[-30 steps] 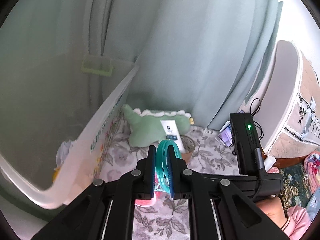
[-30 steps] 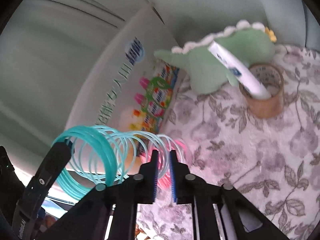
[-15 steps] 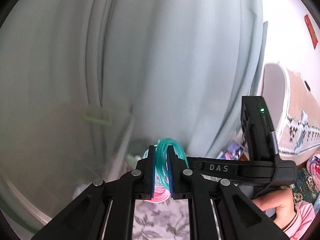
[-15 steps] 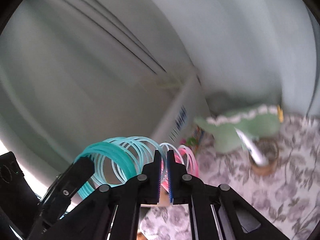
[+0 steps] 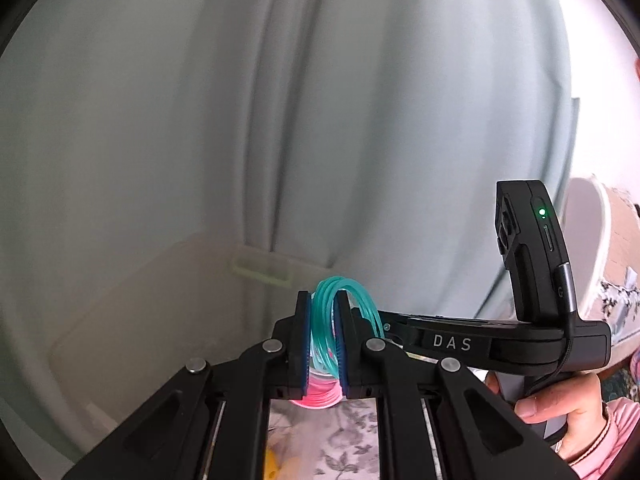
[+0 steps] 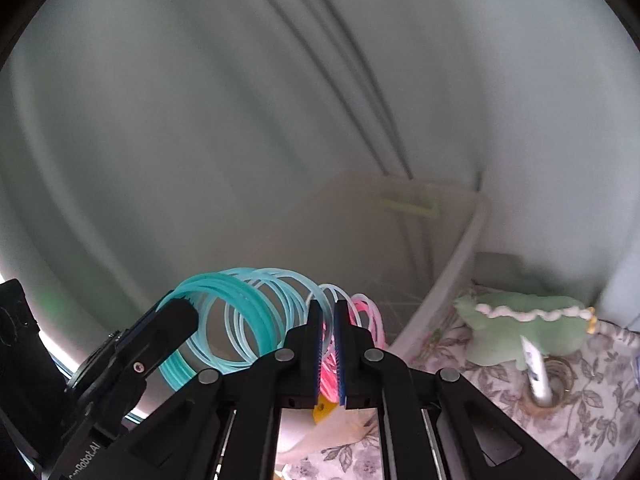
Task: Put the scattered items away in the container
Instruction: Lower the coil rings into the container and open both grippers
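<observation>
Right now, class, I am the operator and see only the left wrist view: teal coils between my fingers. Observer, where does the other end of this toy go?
Observer: The spring toy's pink end is clamped between the right gripper's fingers.
Operator: How does the spring run between the two grippers?
Observer: Its coils fan out in a loose arc, teal at the left gripper, fading to pink at the right one.
Operator: What is left out on the cloth?
Observer: A green plush dinosaur lies on the floral cloth, with a white tube standing in a tape roll in front of it.
</observation>
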The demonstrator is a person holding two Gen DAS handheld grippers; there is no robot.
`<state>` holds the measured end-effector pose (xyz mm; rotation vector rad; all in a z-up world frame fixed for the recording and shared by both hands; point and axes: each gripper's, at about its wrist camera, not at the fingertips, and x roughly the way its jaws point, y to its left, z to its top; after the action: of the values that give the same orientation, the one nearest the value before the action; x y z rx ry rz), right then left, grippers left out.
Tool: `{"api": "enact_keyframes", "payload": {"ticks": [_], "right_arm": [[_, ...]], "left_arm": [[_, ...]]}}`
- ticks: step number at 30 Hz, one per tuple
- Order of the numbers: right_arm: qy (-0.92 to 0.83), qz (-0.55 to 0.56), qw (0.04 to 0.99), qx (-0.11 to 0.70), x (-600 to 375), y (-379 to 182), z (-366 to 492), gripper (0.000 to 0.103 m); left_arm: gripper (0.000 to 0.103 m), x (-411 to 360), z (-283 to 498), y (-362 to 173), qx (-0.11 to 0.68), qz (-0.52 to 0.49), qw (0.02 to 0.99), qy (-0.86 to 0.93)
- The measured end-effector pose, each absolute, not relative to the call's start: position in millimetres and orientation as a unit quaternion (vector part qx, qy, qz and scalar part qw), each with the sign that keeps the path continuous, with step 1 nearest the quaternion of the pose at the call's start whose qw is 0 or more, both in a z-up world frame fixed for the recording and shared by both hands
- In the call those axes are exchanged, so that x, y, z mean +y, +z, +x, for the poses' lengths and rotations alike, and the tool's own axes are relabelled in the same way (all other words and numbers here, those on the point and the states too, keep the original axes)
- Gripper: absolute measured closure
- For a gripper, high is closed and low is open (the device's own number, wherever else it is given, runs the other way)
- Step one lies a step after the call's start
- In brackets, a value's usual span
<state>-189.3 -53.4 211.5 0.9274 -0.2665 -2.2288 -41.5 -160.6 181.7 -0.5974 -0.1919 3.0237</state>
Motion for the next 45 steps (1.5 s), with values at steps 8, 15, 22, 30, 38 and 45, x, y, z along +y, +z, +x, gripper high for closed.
{"api": "enact_keyframes", "payload": {"ticks": [8, 15, 22, 30, 38, 45], "right_arm": [[-0.842, 0.399, 0.355, -0.077, -100, 179, -201, 0.097], [-0.833, 0.431, 0.341, -0.057, -119, 152, -204, 0.097], [-0.829, 0.453, 0.326, -0.025, -135, 138, -202, 0.096], [-0.822, 0.471, 0.321, -0.013, -146, 125, -200, 0.095], [-0.82, 0.482, 0.307, -0.003, -145, 126, -198, 0.093], [-0.818, 0.489, 0.302, 0.008, -142, 123, -190, 0.089]], "left_arm": [[0.092, -199, -54, 146, -0.072, -0.232, -0.007, 0.97], [0.092, -210, -74, 141, -0.07, -0.259, -0.015, 0.963], [0.092, -220, -76, 136, -0.07, -0.281, -0.027, 0.957], [0.091, -227, -76, 131, -0.075, -0.297, -0.038, 0.951], [0.062, -231, -77, 128, -0.081, -0.305, -0.052, 0.947], [0.054, -226, -68, 131, -0.076, -0.307, -0.064, 0.947]]}}
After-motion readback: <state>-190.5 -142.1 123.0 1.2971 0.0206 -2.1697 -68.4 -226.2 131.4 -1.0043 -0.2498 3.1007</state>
